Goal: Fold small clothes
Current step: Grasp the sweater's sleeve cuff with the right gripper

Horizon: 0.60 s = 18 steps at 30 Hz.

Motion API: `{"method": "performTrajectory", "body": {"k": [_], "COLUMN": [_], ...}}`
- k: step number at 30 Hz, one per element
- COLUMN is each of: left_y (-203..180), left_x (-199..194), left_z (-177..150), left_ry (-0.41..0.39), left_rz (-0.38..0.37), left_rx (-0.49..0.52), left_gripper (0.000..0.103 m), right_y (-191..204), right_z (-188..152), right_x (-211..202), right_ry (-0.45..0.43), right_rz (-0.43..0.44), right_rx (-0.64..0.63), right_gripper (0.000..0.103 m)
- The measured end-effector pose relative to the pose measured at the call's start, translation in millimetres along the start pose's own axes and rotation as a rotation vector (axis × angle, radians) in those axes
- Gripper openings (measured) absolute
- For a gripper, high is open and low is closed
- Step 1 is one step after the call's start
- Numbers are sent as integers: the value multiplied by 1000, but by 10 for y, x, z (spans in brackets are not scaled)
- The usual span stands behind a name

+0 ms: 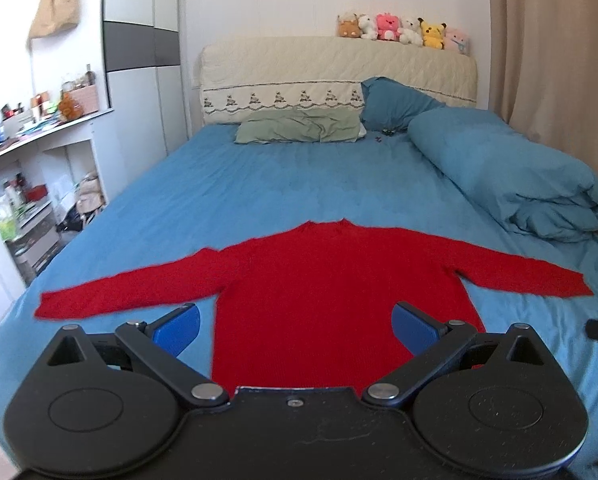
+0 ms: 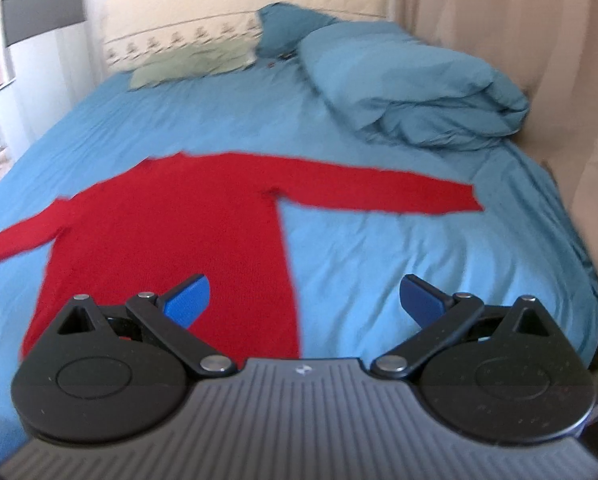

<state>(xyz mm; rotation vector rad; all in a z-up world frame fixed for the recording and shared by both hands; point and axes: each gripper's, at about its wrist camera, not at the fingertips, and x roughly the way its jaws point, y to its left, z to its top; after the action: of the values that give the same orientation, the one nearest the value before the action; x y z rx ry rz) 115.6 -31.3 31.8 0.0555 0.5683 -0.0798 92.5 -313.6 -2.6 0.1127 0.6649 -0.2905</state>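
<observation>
The left gripper [image 1: 297,326] is hovering above the lower body of a red sweater [image 1: 323,280], its blue fingers [image 1: 177,330] spread wide apart and holding nothing. The right gripper [image 2: 305,304] is hanging further to the right, over the sweater's right edge and the bare sheet beside it — its fingers [image 2: 189,300] are likewise spread wide and empty. A small black part of it is showing at the right edge of the left camera's view.

The sweater [image 2: 171,232] is lying flat on the blue bedsheet [image 1: 259,192] near the foot of the bed, hem toward the cameras and neckline pointing to the headboard, with both sleeves stretched straight out to the sides. Nothing is resting on it, and neither gripper is touching it as far as the views show.

Beyond the sweater, a rolled-up blue duvet [image 1: 511,172] is sitting along the right side of the bed. Further back, a green pillow [image 1: 299,126] and a blue pillow [image 1: 395,102] are leaning near the cream headboard [image 1: 339,68] — a row of plush toys [image 1: 403,30] is lining its top. To the left, cluttered shelves [image 1: 39,160] are standing against the wall.
</observation>
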Motion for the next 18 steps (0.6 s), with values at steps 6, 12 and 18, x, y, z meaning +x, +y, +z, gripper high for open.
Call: {"method": "performTrajectory", "body": {"k": [6, 12, 18], "left_y": [-228, -607, -955], "left_x": [1092, 2204, 3137], "left_z": [417, 632, 623], "left_ry": [48, 72, 166], "left_rz": [-53, -93, -106], "left_rx": [1, 17, 18], "left_gripper": [103, 103, 103], "right_y": [-441, -933, -1347], "right_z": [423, 571, 485], "right_x": [999, 2159, 3038], "right_ry": [-18, -19, -16], "right_rz": [-117, -170, -266], "right_rx": [83, 280, 418], "right_gripper": [103, 103, 103]}}
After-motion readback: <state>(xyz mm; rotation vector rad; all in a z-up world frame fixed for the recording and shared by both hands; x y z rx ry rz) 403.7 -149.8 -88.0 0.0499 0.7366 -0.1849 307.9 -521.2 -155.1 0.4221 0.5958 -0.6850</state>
